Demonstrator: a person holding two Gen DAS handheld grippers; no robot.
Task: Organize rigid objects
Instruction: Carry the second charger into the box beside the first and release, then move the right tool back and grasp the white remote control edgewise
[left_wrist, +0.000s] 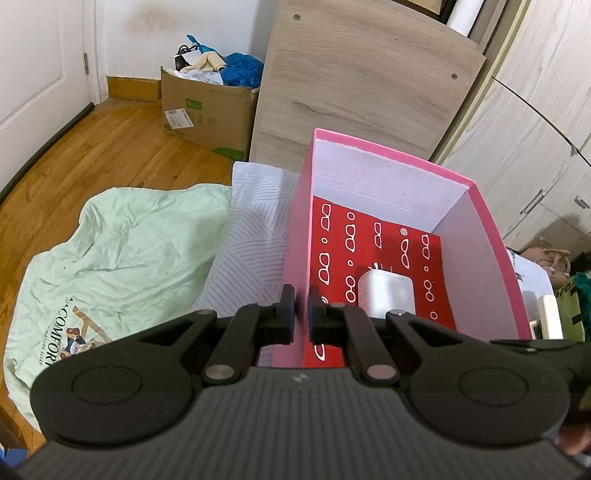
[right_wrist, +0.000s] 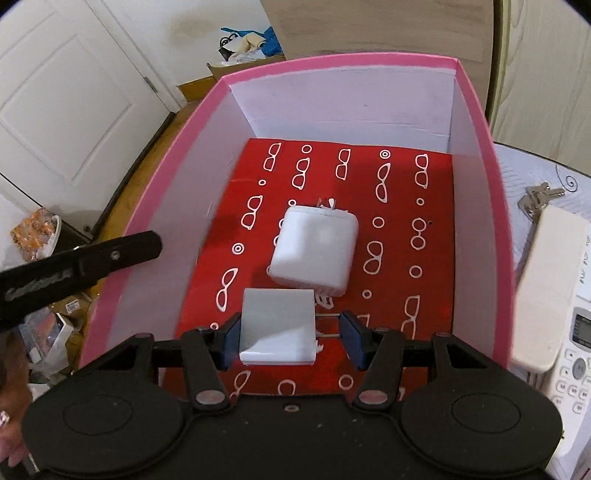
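In the left wrist view, the left gripper (left_wrist: 301, 314) has its two fingers closed on the near left wall of the pink box (left_wrist: 295, 236); the thin wall stands between the blue pads, one finger is outside the box and the other one inside. The box is open at the top, it has white inner walls and a red floor with a pattern of white glasses. On this floor lies a white adapter (left_wrist: 386, 293), near the gripper and a little to its right. The box stands on a white cloth with grey stripes (left_wrist: 251, 236), and beside it, on the left, lies a crumpled pale green sheet (left_wrist: 122, 251). Farther back a cardboard carton (left_wrist: 207, 114) full of things stands on the wooden floor.

In the right wrist view, the right gripper (right_wrist: 291, 338) is over the near part of the pink box (right_wrist: 476, 122) and points down into it. Its fingers are apart, and between them it holds a white charger block (right_wrist: 277, 325): the left pad touches the side of the block, and the right pad meets the tips of the two metal prongs which stick out of the other side. A white adapter (right_wrist: 314, 251) lies on the red floor just behind the block. The left gripper's finger (right_wrist: 122, 254) shows at the left wall of the box. To the right, outside the box, lies a white cordless phone (right_wrist: 546, 288), and behind it a bunch of keys (right_wrist: 539, 195)
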